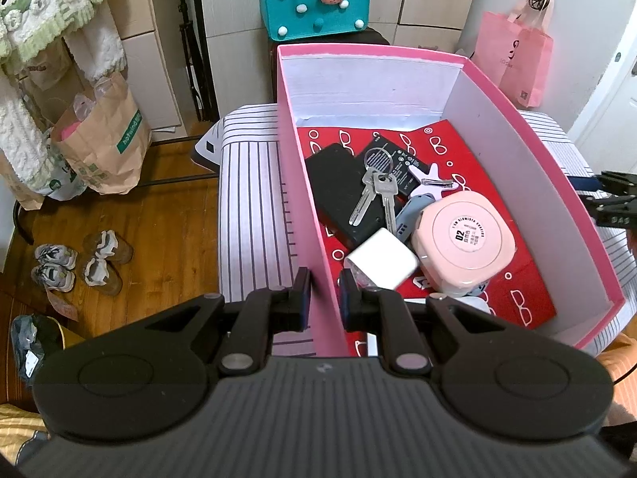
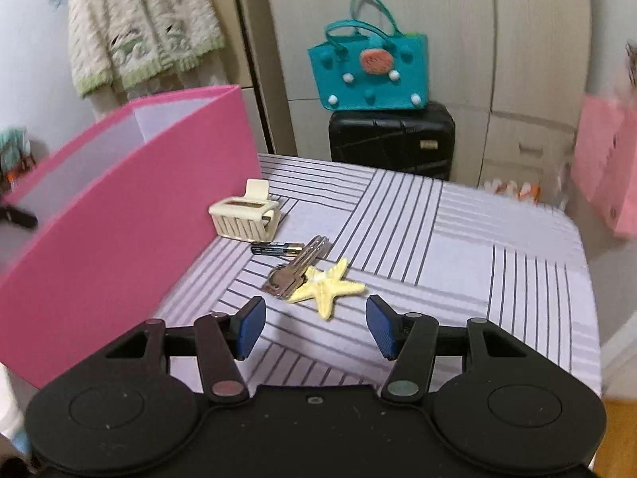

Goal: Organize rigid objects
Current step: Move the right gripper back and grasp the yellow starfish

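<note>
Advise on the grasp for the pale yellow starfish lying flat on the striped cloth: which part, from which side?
Probably take the pale yellow starfish across its centre body from above, pads closing in the notches between arms. It lies flat, so no side entry. Its left arm touches the silver keys; favour the free right side. The right gripper is open, empty, just short of it.

My tall pink cardboard box (image 1: 517, 119) holds keys (image 1: 372, 195); a yellow starfish (image 2: 326, 286), silver keys (image 2: 296, 269), battery (image 2: 274, 247) and cream clip (image 2: 245, 217) lie outside it on the striped bed.
</note>
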